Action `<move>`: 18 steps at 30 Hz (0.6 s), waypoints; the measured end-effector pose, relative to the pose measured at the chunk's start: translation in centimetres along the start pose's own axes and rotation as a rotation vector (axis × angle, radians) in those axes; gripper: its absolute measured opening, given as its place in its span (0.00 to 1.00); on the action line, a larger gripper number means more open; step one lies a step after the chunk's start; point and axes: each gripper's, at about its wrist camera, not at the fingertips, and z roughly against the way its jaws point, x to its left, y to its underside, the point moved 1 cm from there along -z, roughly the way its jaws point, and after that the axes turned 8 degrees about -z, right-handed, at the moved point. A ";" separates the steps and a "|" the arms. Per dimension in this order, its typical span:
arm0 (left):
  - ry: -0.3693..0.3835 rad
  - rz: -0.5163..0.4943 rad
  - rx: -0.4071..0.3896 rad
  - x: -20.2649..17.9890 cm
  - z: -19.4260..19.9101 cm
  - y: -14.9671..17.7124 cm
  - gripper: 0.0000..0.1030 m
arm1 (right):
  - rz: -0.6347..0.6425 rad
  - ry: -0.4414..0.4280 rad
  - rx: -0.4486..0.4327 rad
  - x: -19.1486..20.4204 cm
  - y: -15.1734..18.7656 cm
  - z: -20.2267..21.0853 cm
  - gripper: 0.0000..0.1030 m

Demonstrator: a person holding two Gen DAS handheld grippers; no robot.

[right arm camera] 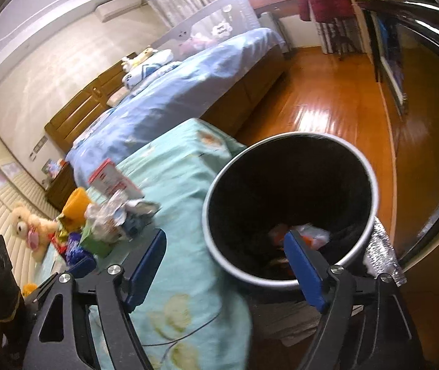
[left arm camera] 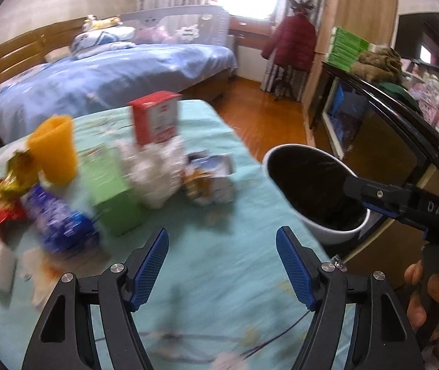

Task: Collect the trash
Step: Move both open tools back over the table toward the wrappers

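Note:
A white bin with a black liner [right arm camera: 290, 206] stands off the table's right edge; some trash lies at its bottom [right arm camera: 309, 234]. It also shows in the left wrist view [left arm camera: 315, 191]. My right gripper [right arm camera: 224, 262] is open and empty over the bin's near rim; it reaches over the bin in the left wrist view [left arm camera: 370, 195]. My left gripper [left arm camera: 222, 262] is open and empty above the teal tablecloth [left arm camera: 235, 277]. Trash lies ahead-left: crumpled white paper [left arm camera: 154, 169], a crushed blue-white carton [left arm camera: 210, 178], a blue wrapper [left arm camera: 59, 219], a red and gold wrapper [left arm camera: 3, 191].
An orange cup [left arm camera: 54, 148], a green box [left arm camera: 111, 188] and a red-white carton [left arm camera: 156, 117] stand among the trash. A bed [left arm camera: 96, 74] lies behind the table. A dark cabinet [left arm camera: 373, 117] stands right of the bin on a wooden floor [right arm camera: 327, 108].

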 end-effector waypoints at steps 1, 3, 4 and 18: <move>-0.007 0.011 -0.001 0.5 0.6 0.4 0.70 | 0.008 -0.005 0.006 0.5 0.3 -0.2 0.81; -0.019 0.029 -0.003 1.3 1.6 1.0 0.70 | 0.024 -0.013 0.017 1.3 1.0 -0.5 0.81; -0.025 0.038 -0.005 1.6 2.1 1.3 0.70 | 0.031 -0.017 0.023 1.6 1.3 -0.7 0.81; -0.109 0.170 -0.013 4.5 6.7 4.3 0.70 | 0.106 -0.057 0.069 6.2 3.8 -2.8 0.81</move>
